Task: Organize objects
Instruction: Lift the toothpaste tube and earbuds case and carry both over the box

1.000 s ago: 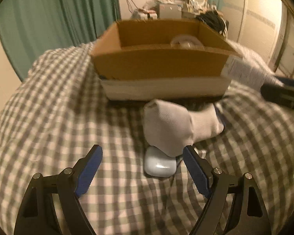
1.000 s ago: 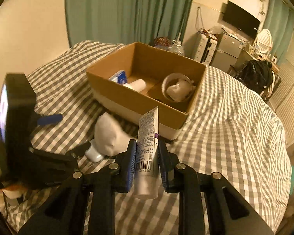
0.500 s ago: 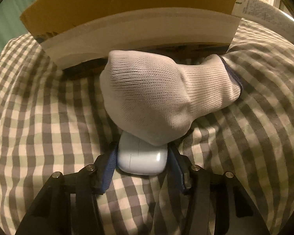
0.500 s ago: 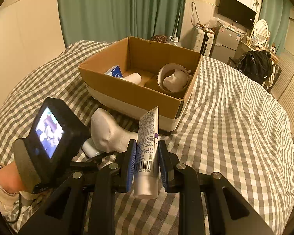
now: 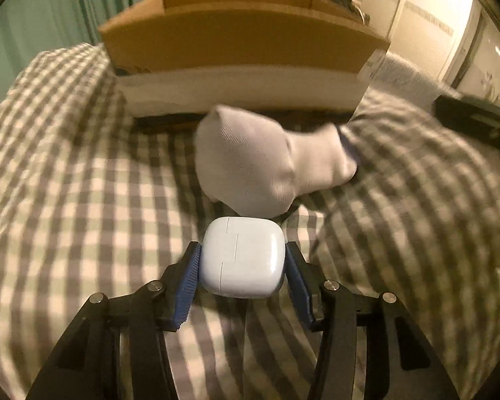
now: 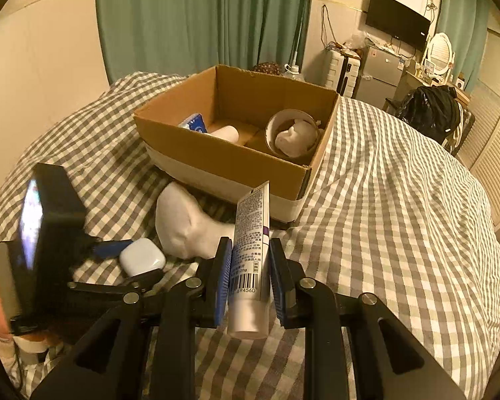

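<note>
A white earbud case [image 5: 242, 256] sits between the blue pads of my left gripper [image 5: 242, 248], which press on both its sides just above the checked bedcover. A white sock [image 5: 260, 163] lies right behind the case, in front of the open cardboard box [image 5: 243, 46]. In the right wrist view my right gripper [image 6: 250, 250] is shut on a white tube [image 6: 251, 246] with a barcode, held upright over the bed. From there the case [image 6: 142, 256], the sock [image 6: 183, 223] and the box [image 6: 236, 160] show at left and ahead.
The box holds a blue packet [image 6: 195, 123], a white cylinder [image 6: 228, 133] and a round bowl [image 6: 295, 136] with something white in it. The checked bedcover [image 6: 400, 200] spreads to the right. A black backpack [image 6: 430, 113] and green curtains [image 6: 200, 16] stand beyond the bed.
My left gripper dropped onto the earbud case, closed on it and drew it out from under the sock's edge. The right gripper kept the tube and barely moved.
</note>
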